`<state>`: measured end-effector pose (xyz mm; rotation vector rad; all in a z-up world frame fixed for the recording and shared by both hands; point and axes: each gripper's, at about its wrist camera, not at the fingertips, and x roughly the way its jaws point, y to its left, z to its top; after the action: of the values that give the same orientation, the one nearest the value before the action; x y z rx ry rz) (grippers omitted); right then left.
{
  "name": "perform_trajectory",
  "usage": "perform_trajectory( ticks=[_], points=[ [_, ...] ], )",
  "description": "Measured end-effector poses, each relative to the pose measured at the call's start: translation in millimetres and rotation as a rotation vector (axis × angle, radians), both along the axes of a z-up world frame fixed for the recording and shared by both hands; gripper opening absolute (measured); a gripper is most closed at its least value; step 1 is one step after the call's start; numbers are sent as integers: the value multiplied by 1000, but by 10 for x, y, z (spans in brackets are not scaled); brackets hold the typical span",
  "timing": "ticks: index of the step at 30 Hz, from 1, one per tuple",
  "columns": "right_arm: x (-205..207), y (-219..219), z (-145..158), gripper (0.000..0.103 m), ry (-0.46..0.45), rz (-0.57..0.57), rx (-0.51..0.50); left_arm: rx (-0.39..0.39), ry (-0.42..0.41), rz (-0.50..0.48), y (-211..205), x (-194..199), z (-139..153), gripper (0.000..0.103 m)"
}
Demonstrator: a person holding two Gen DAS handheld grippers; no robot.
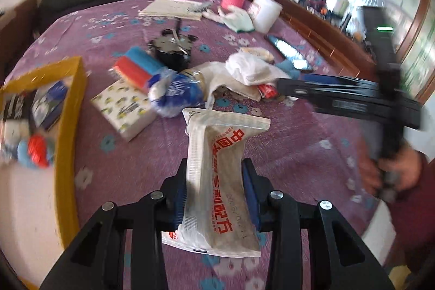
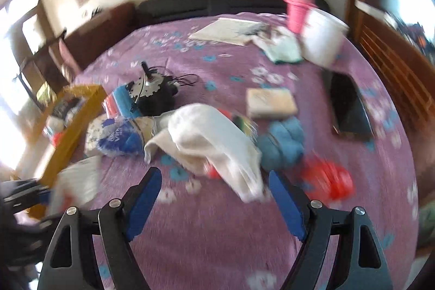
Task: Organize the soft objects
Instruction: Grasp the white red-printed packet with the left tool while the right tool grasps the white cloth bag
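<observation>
Spreading across a bedroom: purple flowered bedspread, one yellow box left. Left gripper clamping one white packet; right gripper gaping wide near one white towel.

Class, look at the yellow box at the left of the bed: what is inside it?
Inside the yellow box lie a red and blue soft bundle and some dark packets, all blurred. Its near wall hides the bottom, so anything deeper cannot be seen.
</observation>
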<state>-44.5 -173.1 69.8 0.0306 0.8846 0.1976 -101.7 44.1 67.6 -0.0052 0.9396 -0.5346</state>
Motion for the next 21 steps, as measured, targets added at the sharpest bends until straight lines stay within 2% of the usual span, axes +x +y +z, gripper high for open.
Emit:
perform_trajectory(
  ticks=[7,8,9,10,13,15,21],
  points=[
    [435,261,-101,84,3,44,-120,-118,-3,96,546,-115,139,36],
    [474,278,-118,77,8,48,-123,-126,-3,112,641,-134,150,36],
    [512,287,-143,59,20,52,-121,-130,-1,130,727,-138,153,36],
    [536,285,-159,48,34,53,-112,-134,0,148,794,-136,153,36],
    [532,226,-124,30,30,33,-78,-154,2,195,1011,-142,152,36],
    [475,189,-51,25,14,21,-53,-198,14,219,1185,-153,162,36],
    [192,185,358,24,-74,14,6,-299,-3,299,1657,-258,302,36]
  ],
)
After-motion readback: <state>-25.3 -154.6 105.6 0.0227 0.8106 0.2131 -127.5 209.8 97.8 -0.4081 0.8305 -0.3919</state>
